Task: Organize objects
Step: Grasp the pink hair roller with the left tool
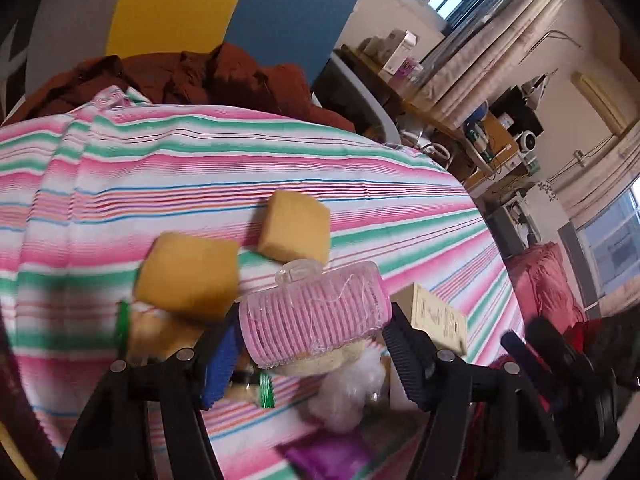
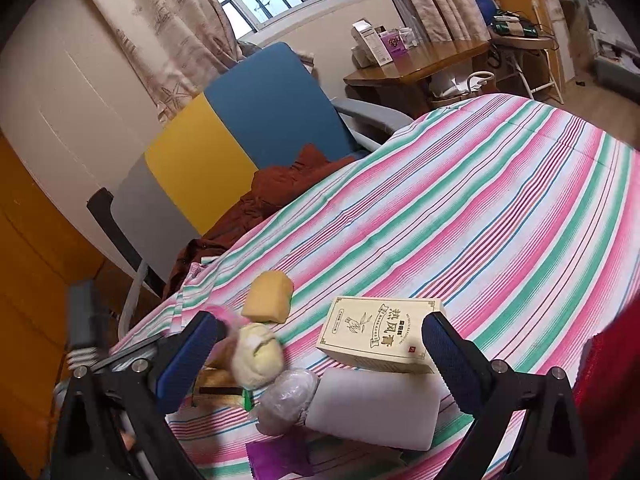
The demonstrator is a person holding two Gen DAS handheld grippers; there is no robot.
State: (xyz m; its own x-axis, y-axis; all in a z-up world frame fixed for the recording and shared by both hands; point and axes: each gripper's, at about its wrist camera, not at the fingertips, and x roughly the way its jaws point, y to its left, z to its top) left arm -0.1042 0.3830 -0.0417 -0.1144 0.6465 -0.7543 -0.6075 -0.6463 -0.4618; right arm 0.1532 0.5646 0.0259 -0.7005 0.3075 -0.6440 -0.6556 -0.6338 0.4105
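Note:
My left gripper (image 1: 310,330) is shut on a pink ribbed hair roller (image 1: 316,316) in clear wrap, held above the striped bed. Two yellow sponge blocks (image 1: 188,276) (image 1: 294,228) lie just beyond it. My right gripper (image 2: 320,344) is open and empty above a cluster of items: a cream box with Chinese print (image 2: 380,330), a white foam block (image 2: 376,408), a clear-wrapped round item (image 2: 286,400), a pale yellow round item (image 2: 256,356) and a yellow sponge (image 2: 268,292). The cream box also shows in the left wrist view (image 1: 438,318).
A pink, green and white striped sheet (image 2: 480,220) covers the bed. A brown garment (image 1: 200,76) lies at its far edge, by a blue-yellow-grey panel (image 2: 240,128). A purple packet (image 2: 276,460) lies near me. A wooden desk (image 2: 420,64) stands by the window.

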